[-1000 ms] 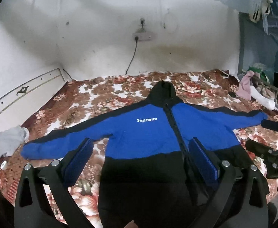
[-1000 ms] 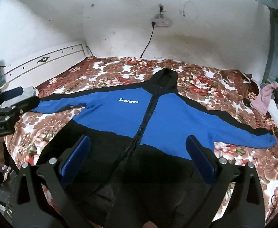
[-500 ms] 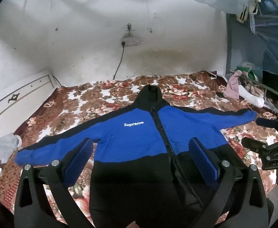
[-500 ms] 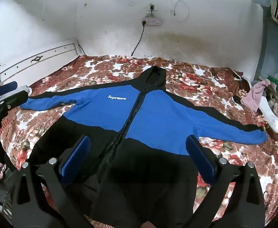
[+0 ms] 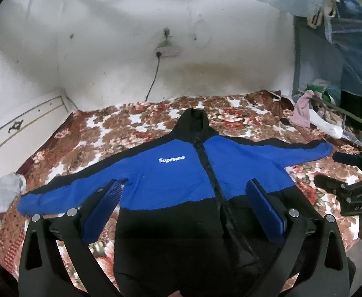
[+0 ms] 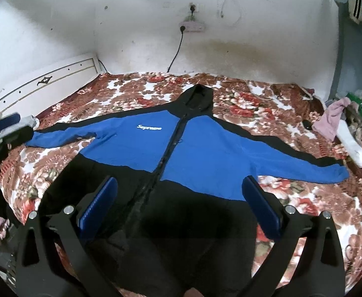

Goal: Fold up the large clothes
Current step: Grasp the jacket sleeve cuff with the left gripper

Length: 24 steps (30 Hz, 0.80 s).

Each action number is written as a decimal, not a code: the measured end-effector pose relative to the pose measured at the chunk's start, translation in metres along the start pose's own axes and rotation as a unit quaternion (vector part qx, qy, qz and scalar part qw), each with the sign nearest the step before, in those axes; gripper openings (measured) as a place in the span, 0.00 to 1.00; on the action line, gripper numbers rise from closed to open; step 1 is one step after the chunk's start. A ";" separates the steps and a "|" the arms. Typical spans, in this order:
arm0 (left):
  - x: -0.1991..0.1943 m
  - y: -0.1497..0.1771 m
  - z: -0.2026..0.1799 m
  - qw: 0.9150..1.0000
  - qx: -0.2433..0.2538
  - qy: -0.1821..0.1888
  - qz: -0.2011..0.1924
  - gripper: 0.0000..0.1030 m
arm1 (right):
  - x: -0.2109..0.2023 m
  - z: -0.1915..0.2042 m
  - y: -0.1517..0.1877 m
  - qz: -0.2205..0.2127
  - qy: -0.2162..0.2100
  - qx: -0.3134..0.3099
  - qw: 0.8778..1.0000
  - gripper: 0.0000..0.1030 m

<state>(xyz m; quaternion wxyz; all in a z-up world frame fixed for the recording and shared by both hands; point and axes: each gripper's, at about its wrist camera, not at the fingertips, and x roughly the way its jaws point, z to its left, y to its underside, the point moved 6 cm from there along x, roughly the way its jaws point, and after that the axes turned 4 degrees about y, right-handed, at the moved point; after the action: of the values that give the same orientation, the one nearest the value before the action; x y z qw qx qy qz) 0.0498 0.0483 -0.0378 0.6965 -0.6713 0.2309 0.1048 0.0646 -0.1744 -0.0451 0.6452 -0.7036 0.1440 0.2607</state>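
Note:
A blue and black hooded jacket (image 5: 171, 180) with a white logo lies flat, front up and zipped, on a floral bedspread (image 5: 121, 126), both sleeves spread wide. The same jacket (image 6: 193, 153) fills the right wrist view, its hood toward the wall. My left gripper (image 5: 184, 195) hovers open above the jacket's lower half, nothing between its blue pads (image 5: 101, 210). My right gripper (image 6: 181, 193) is also open above the black hem area, holding nothing. The right gripper's fingers (image 5: 349, 188) show at the right edge of the left wrist view, beyond the right sleeve cuff.
A white headboard (image 6: 44, 84) stands along the bed's left side. A grey cloth (image 5: 0, 195) lies at the left bed edge. Pink and white clothes (image 6: 334, 121) are heaped at the right. A power strip and cable (image 6: 181, 37) hang on the back wall.
Both grippers stay open over the jacket. The views have shifted slightly left then back and pulled away a little; the jacket itself has not moved.

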 end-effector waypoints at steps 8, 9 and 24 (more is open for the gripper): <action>0.021 0.048 0.163 0.985 -0.153 -0.067 0.046 0.95 | 0.058 0.120 -0.033 0.010 -0.087 -0.062 0.994 0.96; 0.019 0.053 0.187 0.981 -0.168 -0.084 0.044 0.95 | 0.063 0.131 -0.037 0.009 -0.093 -0.068 0.993 0.96; 0.062 0.113 0.402 0.931 -0.326 -0.136 0.091 0.95 | 0.190 0.301 -0.081 0.051 -0.153 -0.135 0.978 0.96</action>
<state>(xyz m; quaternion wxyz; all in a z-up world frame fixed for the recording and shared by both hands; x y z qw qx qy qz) 0.1251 0.4427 -0.1696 0.4511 -0.8169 0.1469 0.3280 0.2102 0.1568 -0.0926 0.5445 -0.7277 0.0434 0.4147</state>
